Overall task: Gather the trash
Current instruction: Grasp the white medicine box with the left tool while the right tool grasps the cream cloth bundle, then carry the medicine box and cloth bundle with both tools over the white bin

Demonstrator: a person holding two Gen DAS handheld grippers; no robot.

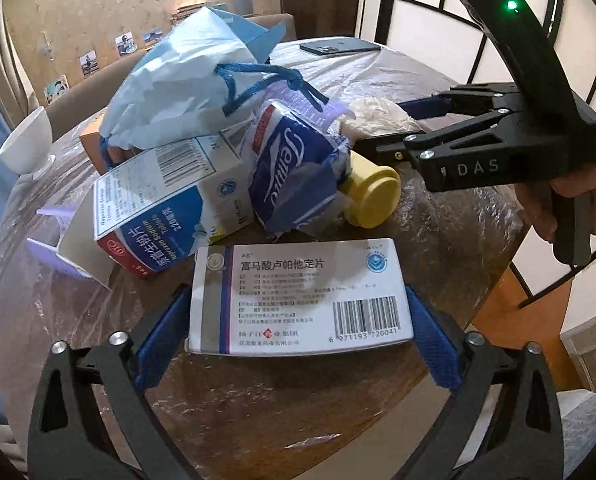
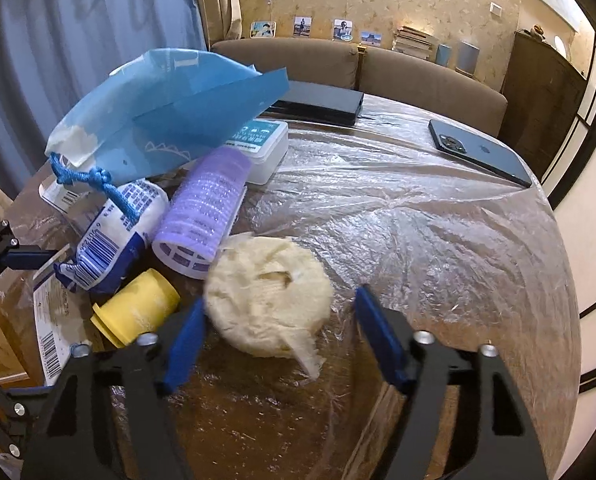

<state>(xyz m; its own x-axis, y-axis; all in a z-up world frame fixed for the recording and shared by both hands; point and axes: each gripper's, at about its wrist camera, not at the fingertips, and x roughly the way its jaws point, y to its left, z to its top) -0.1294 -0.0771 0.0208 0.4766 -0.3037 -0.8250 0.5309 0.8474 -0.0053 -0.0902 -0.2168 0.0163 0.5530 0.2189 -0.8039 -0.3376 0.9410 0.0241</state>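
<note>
A round wooden tabletop (image 2: 438,216) under crinkled clear plastic film holds a heap of trash.

The left gripper (image 1: 300,320) has its ridged blue fingers (image 1: 430,332) set on either side of a flat white pill box (image 1: 298,296), a cardboard rectangle printed with text and a barcode. The pads lie right at the box's short edges; whether they press it I cannot tell. Just beyond the box lie a second carton (image 1: 157,204), white, blue and red, tipped on its side, a crumpled blue-and-white tissue pack (image 1: 293,172), and a smooth yellow plastic cap (image 1: 372,196), cylinder-shaped. Behind them slumps a pale blue paper bag (image 1: 185,80) with a dark blue cord handle. Far left of the gripper stands a white bowl (image 1: 27,144).

The right gripper (image 2: 277,320) is open, its blue fingers spread around a fluffy cream-coloured wad (image 2: 265,296) of fibrous, wrinkled material. The left finger sits just beside the wad's edge; the right finger stands apart from it. To the left of this gripper lies the cap, and ahead-left a lilac hair roller (image 2: 201,208), a ribbed tube. Beyond that is a white lidded plastic box (image 2: 265,148). Far ahead-right lies a dark phone (image 2: 482,152), face down.
</note>
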